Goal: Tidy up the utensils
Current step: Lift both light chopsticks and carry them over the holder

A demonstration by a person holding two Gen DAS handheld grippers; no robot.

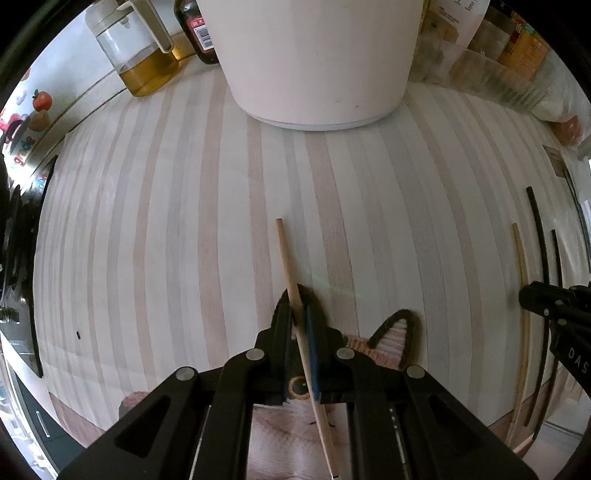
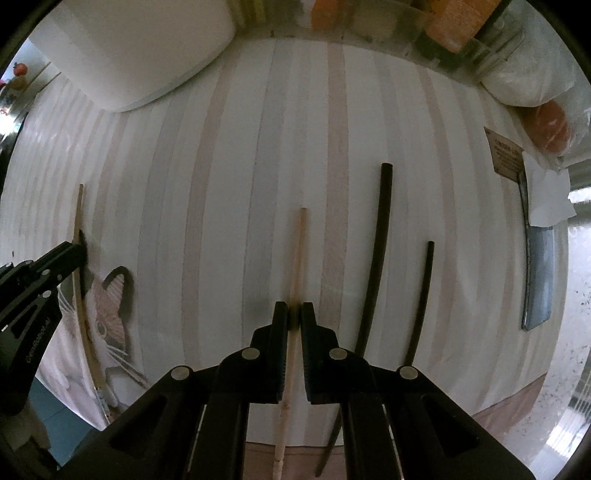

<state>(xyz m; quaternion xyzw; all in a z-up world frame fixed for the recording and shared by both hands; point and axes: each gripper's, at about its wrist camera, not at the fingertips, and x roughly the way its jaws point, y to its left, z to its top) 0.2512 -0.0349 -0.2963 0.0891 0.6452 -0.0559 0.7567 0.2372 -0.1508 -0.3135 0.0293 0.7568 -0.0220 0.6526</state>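
Note:
In the left wrist view my left gripper [image 1: 298, 314] points down at the striped tabletop [image 1: 166, 240]. It is shut on a pale wooden chopstick [image 1: 285, 251] that slants across a cat-face cloth [image 1: 395, 339]. In the right wrist view my right gripper [image 2: 294, 314] is shut on a second pale wooden chopstick [image 2: 300, 254], whose length runs up the table. Just right of it lie two black chopsticks, one long [image 2: 380, 240] and one short [image 2: 423, 295]. My left gripper [image 2: 79, 249] shows at that view's left edge, and my right gripper [image 1: 528, 301] at the other view's right edge.
A large white pot [image 1: 317, 55] stands at the back of the table, with an oil bottle [image 1: 144, 62] and a dark bottle [image 1: 197, 33] to its left. A blue cloth [image 2: 539, 277] and a paper note [image 2: 546, 192] lie at the right edge. Food packets [image 2: 454, 22] line the back.

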